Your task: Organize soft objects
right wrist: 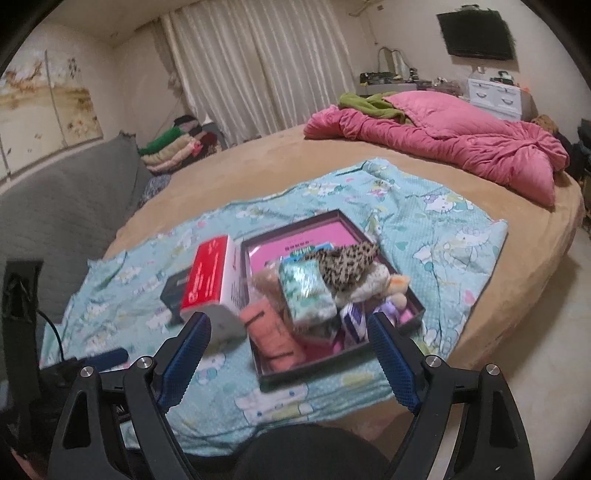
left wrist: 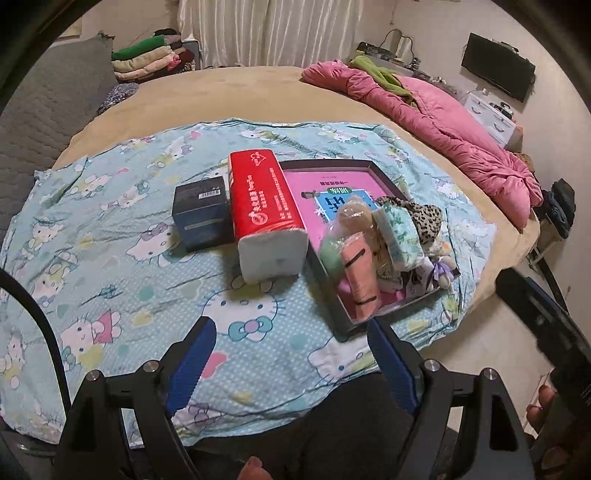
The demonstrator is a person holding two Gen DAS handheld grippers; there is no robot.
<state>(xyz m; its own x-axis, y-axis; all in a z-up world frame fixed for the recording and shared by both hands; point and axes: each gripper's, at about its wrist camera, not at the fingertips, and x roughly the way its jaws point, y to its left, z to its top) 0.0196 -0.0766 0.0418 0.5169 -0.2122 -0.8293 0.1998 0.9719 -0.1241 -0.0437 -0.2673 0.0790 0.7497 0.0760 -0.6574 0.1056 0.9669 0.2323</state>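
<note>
While both the left gripper and right gripper gaped empty at bottom centre, the red tissue pack lay mid-frame beside the dark tray.

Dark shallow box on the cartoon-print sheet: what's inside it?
The dark shallow box has a pink printed liner and, piled at the near end, a leopard-print fabric, a green-patterned tissue pack and an orange cloth roll. Anything beneath the pile is covered.

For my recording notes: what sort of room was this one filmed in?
Most likely a home bedroom: a large round bed with a rumpled pink quilt, curtains behind it, and a wall-mounted TV above a white drawer unit.
</note>
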